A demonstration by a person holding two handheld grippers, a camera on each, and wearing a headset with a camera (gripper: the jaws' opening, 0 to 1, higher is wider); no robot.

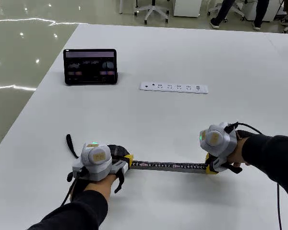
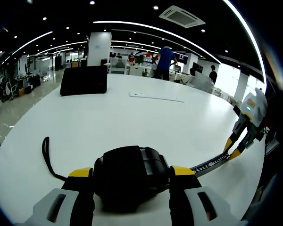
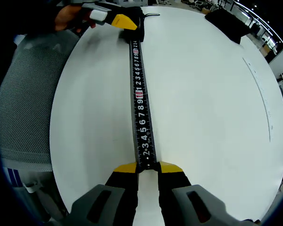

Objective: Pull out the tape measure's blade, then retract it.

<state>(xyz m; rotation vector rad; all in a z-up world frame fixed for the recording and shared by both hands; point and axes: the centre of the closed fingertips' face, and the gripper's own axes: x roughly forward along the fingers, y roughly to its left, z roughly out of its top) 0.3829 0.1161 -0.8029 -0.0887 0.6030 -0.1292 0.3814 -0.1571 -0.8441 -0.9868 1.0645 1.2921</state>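
Across lower frame, blade [image 1: 168, 166]: lay drawn out flat on table [image 1: 182, 57].
Case [image 2: 128, 175]: clamped between left gripper [image 1: 126, 160] jaws.
Right gripper [image 3: 144, 167]: pinched blade tip.
Risk: sudden release could whip blade back.

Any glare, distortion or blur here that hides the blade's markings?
Head view: even light, glare streaks on the floor, blade numerals too small to read. Right gripper view: fisheye bend, numerals sharp. Left gripper view: ceiling light strip bowed, case sharp.

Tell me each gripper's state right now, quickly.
Left gripper: shut on the tape measure case.
Right gripper: shut on the blade, near its end.
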